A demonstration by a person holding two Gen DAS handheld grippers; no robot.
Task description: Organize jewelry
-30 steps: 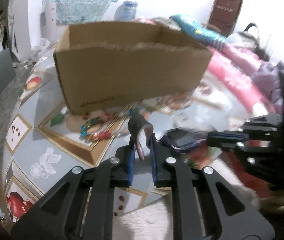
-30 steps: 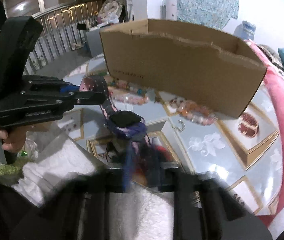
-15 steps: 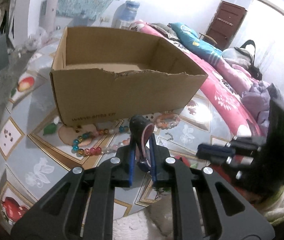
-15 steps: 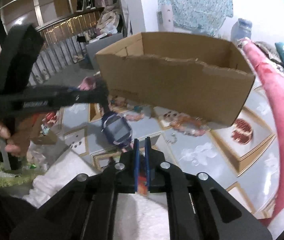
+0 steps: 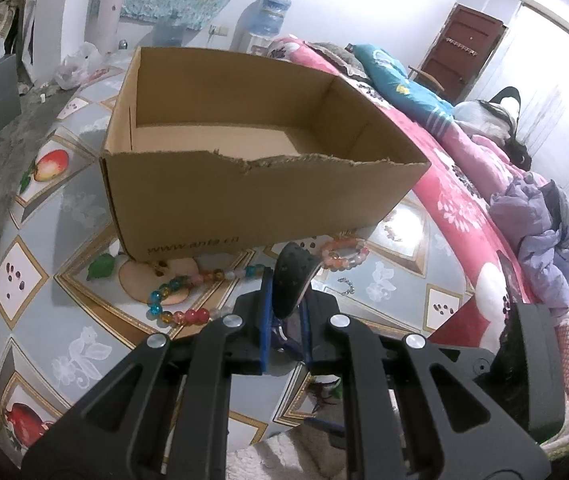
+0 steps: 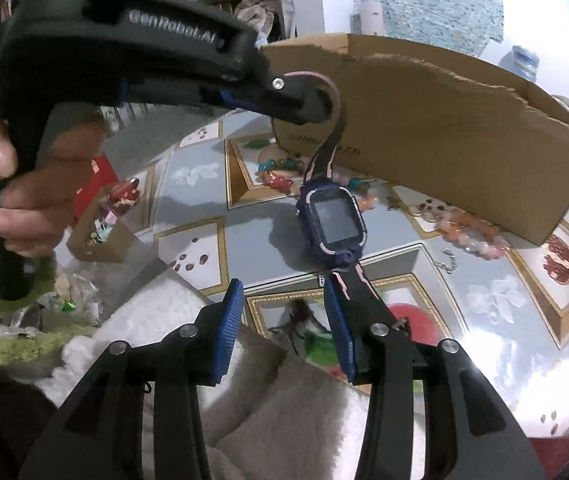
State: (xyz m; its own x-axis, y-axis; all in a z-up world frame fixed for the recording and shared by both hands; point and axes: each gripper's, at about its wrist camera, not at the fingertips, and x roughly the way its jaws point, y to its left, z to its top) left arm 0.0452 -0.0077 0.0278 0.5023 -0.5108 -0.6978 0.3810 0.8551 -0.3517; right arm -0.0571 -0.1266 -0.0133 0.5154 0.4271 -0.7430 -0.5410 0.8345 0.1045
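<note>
The step in hand looked like a handover: the smartwatch (image 6: 334, 224) was passing from two grippers to one, on its way, most likely, into the open cardboard box (image 5: 252, 200) that stood on the patterned tabletop (image 5: 56, 320). The left gripper (image 5: 284, 320) was clamped on one end of the watch strap (image 5: 292, 280), its blue pads nearly together with the dark perforated band bowed up between them; in the right wrist view that same gripper came in from the upper left, held by a hand (image 6: 12, 200), with the watch hanging below it by the strap, face toward the camera, just above the table. The right gripper (image 6: 284, 324) had just been opening: its jaws stood about half apart, and the lower strap end lay against the inner face of its right-hand pad without being pinched, so it no longer held anything. A multicoloured bead necklace (image 5: 188, 296) and a peach bead bracelet (image 5: 344, 254) lay on the table in front of the box, and a small chain (image 5: 346, 286) beside them. The next move, as I judged it, called for the left gripper to carry the watch over the torn front rim of the box and release it inside, while the right drew clear of the dangling strap and turned to the beads.
</note>
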